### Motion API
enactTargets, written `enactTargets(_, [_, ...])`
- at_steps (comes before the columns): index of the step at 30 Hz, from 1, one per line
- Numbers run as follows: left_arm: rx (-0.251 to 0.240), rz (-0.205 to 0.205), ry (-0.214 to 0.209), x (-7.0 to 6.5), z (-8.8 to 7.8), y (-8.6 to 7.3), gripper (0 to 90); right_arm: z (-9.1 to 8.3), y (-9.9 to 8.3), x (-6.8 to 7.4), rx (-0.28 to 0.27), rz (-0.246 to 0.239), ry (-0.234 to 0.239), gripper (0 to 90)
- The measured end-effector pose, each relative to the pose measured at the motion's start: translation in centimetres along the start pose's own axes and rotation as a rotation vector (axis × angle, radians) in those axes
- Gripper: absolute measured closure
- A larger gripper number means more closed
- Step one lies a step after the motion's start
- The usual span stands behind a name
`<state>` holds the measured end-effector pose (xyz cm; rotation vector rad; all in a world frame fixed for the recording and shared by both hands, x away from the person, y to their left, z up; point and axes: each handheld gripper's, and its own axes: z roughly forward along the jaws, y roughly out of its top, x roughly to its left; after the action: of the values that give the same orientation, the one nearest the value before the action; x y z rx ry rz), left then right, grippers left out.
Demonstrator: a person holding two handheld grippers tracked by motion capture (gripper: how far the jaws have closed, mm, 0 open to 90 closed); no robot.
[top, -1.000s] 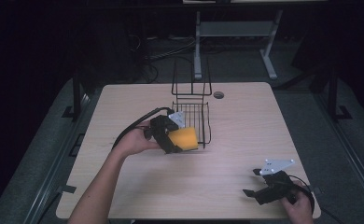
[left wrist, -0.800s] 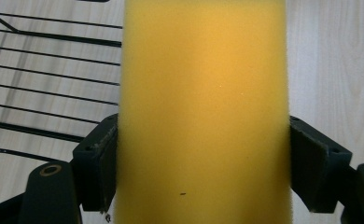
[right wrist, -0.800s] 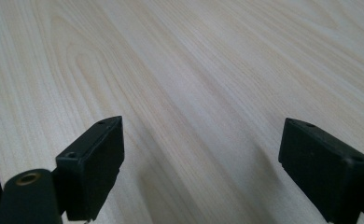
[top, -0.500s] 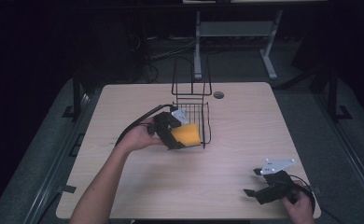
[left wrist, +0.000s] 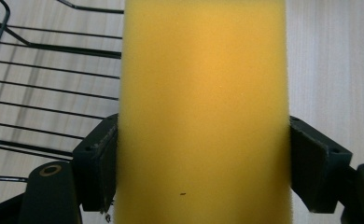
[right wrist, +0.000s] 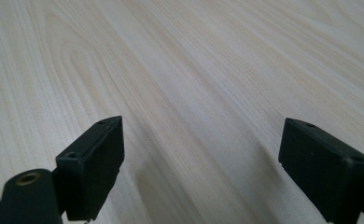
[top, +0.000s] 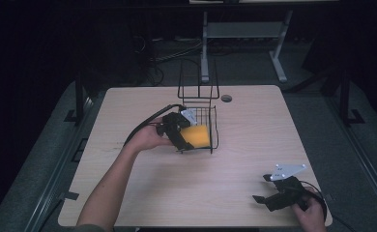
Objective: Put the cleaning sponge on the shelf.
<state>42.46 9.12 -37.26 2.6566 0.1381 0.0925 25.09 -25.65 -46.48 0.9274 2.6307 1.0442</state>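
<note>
A yellow sponge [top: 197, 137] is clamped in my left gripper [top: 185, 140], which is shut on it at the front left of a black wire basket [top: 214, 126] in the middle of the table. The left gripper view has the sponge [left wrist: 203, 107] standing between both pads [left wrist: 98, 168], with the basket's wires [left wrist: 40, 93] under and to the left of it. Near the table's front right corner my right gripper [top: 260, 190] lies low and open. In its own view my right gripper [right wrist: 201, 158] has only bare wood between its jaws.
The basket has a tall wire handle frame [top: 198, 82] rising at its back. A round cable hole [top: 226, 98] sits in the light wooden tabletop [top: 254, 145] behind the basket. A grey stand [top: 239, 34] and cables lie on the dark floor beyond.
My left gripper has carried the sponge a little to the right, further over the basket. The right gripper has stayed where it was.
</note>
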Motion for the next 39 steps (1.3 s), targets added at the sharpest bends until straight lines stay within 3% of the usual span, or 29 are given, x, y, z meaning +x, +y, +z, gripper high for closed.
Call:
enactTargets(5, [-0.003, 0.004, -0.003, 0.3, 0.3, 0.1, 21.8, 0.0, 0.0, 0.0, 0.001, 0.005, 0.001, 13.9])
enactTargets(8, [0.018, 0.011, 0.0, 0.8, 0.4, 0.4, 21.8, 0.1, 0.0, 0.0, 0.001, 0.007, 0.005, 13.9])
enactTargets(12, [-0.005, 0.006, -0.014, 1.3, 0.7, 0.8, 21.8, 0.0, 0.0, 0.0, 0.0, 0.006, 0.005, 13.9])
enactTargets(15, [0.032, 0.019, -0.027, 1.9, 1.1, 1.1, 21.8, 0.0, 0.0, -0.1, -0.003, 0.008, 0.006, 13.8])
enactTargets(19, [0.023, 0.018, -0.032, 2.3, 1.5, 1.5, 21.8, 0.0, 0.0, -0.1, 0.0, 0.008, 0.005, 13.9])
enactTargets(24, [0.013, 0.005, -0.05, 2.9, 1.9, 1.3, 21.8, 0.1, -0.1, -0.2, 0.006, 0.011, 0.009, 13.9])
enactTargets(29, [0.007, -0.01, -0.033, 3.7, 2.2, 0.9, 21.8, 0.2, -0.1, -0.2, 0.006, 0.007, 0.011, 13.8])
enactTargets(30, [0.01, -0.036, -0.036, 3.8, 2.2, 0.7, 21.8, 0.2, -0.1, -0.2, 0.007, 0.006, 0.011, 13.8])
enactTargets(32, [0.007, -0.045, -0.035, 4.0, 2.3, 0.6, 21.8, 0.2, -0.1, -0.3, 0.008, 0.008, 0.011, 13.9])
enactTargets(37, [-0.007, -0.038, -0.031, 4.3, 2.7, 0.5, 21.8, 0.2, -0.1, -0.2, 0.011, 0.009, 0.011, 13.9])
enactTargets(39, [0.01, -0.023, -0.035, 4.5, 2.8, 0.7, 21.9, 0.3, -0.1, -0.2, 0.014, 0.011, 0.011, 13.9])
